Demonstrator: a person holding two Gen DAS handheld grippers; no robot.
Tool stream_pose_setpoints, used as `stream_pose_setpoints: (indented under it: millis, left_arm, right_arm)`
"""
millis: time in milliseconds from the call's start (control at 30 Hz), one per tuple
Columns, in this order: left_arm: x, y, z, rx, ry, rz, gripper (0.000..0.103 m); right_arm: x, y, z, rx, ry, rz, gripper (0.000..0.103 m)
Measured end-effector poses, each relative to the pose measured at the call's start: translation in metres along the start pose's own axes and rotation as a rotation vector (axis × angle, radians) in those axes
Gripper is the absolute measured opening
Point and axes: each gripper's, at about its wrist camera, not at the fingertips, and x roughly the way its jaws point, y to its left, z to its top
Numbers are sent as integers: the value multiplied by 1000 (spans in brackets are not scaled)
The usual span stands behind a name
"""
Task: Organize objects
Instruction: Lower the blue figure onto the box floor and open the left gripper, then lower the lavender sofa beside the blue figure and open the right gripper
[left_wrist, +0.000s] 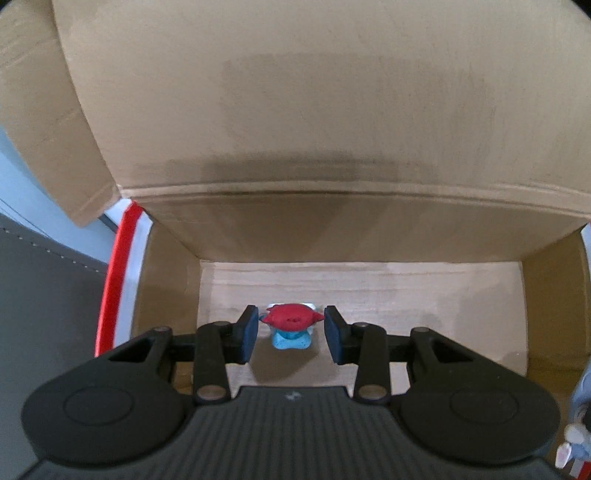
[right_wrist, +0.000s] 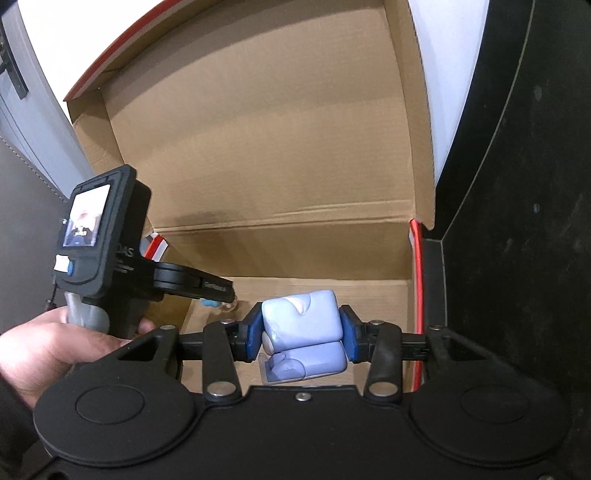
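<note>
Both claws reach down into an open cardboard box whose lid stands up at the far side, a red and white stripe running along its outer edge.

The left claw hangs over the box floor with a small red and blue toy between its blue pads. The red top nearly touches the left pad, while a narrow gap shows beside the right pad, so the jaws stand a little apart and I cannot tell whether they grip the toy or only frame it. The toy sits low, near the middle of the floor towards the left wall.

The right claw is closed on a pale lilac blocky toy, both pads pressed against its sides, holding it above the near right part of the floor.

In the right wrist view a hand at the left holds the left claw's handle, with a small lit screen on its back
</note>
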Motion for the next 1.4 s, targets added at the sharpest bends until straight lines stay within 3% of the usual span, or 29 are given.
stream_pose_setpoints:
  millis: [333, 700, 967, 1133, 1400]
  left_arm:
    - [8, 3, -1, 7, 2, -12, 41]
    - [-32, 10, 10, 9, -24, -79, 68]
    - [-75, 21, 5, -7, -59, -97, 70]
    - [-97, 33, 0, 9, -92, -47, 74]
    - [-96, 55, 2, -49, -102, -31, 76]
  right_arm:
    - [7, 7, -5, -31, 4, 14, 41]
    - [43, 8, 2, -7, 35, 71, 42]
    - [71, 7, 6, 6, 54, 109, 42]
    - [91, 15, 13, -3, 72, 115, 42]
    - [116, 24, 18, -13, 109, 100, 42]
